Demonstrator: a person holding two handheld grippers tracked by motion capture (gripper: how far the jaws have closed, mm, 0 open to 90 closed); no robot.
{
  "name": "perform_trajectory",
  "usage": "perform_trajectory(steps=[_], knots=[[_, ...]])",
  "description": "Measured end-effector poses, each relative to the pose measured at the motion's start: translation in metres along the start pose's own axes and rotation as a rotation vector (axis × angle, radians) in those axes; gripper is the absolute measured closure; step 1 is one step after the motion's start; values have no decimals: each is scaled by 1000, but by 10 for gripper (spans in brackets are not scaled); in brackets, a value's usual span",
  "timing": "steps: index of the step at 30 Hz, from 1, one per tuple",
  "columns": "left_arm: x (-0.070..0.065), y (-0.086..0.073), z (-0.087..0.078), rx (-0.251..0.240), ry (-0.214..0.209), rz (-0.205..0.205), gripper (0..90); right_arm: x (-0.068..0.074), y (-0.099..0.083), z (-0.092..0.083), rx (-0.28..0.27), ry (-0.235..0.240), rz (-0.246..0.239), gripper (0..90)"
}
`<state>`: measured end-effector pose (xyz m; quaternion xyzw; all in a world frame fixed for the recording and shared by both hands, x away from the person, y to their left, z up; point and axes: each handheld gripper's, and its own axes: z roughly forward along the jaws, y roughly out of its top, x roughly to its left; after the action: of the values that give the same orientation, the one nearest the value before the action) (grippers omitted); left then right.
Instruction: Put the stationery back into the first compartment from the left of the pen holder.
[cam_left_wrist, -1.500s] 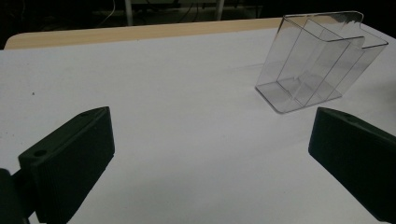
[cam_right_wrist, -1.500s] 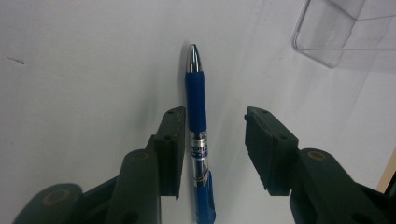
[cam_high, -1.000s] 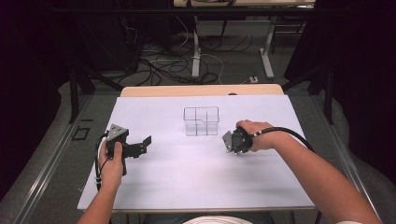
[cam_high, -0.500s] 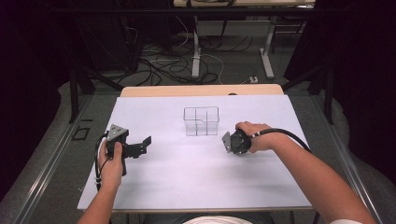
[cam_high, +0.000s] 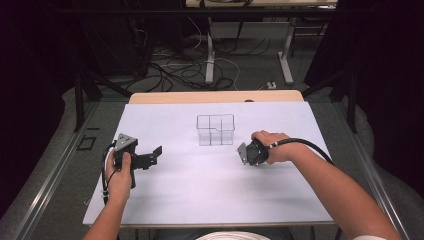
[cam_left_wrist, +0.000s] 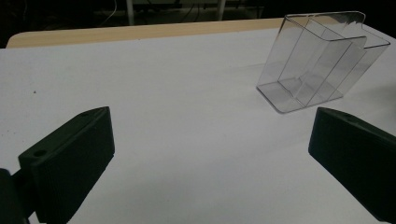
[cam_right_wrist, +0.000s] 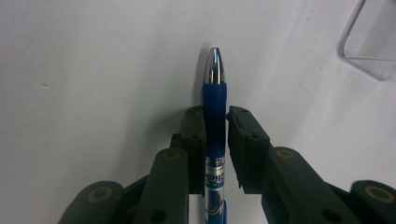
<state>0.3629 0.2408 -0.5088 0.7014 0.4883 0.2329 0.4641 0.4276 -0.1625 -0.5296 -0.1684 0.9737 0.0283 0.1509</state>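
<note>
Right claw (cam_right_wrist: 215, 123) clamped on blue pen (cam_right_wrist: 214, 112), silver tip pointing straight ahead along jaws, left of clear organizer (cam_right_wrist: 371, 39). Left claw (cam_left_wrist: 210, 154) gaping wide, empty, facing organizer.

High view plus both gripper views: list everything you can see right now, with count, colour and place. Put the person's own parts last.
Clear plastic organiser: one, transparent, divided into compartments, upright on the white surface toward the far middle.
Pen: one, blue with a silver tip, between the right gripper's jaws, tip pointing away from that camera.
Table: one, white top with a wooden far edge.
Cables: several, dark and white, on the floor beyond the table.
Left gripper: one, black, jaws wide apart, left of the organiser.
Right gripper: one, black, closed on the pen, right of the organiser.
Hands: left hand, right hand, each holding its gripper.
</note>
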Motion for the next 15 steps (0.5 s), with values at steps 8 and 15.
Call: perform_trajectory(steps=[8,15], knots=[[0,0,0,-3,0,-2,1,0,1,-1,21,16,-10,795],[-2,1,-1,-5,-2,-1,1,2,2,-1,18,5,-2,796]])
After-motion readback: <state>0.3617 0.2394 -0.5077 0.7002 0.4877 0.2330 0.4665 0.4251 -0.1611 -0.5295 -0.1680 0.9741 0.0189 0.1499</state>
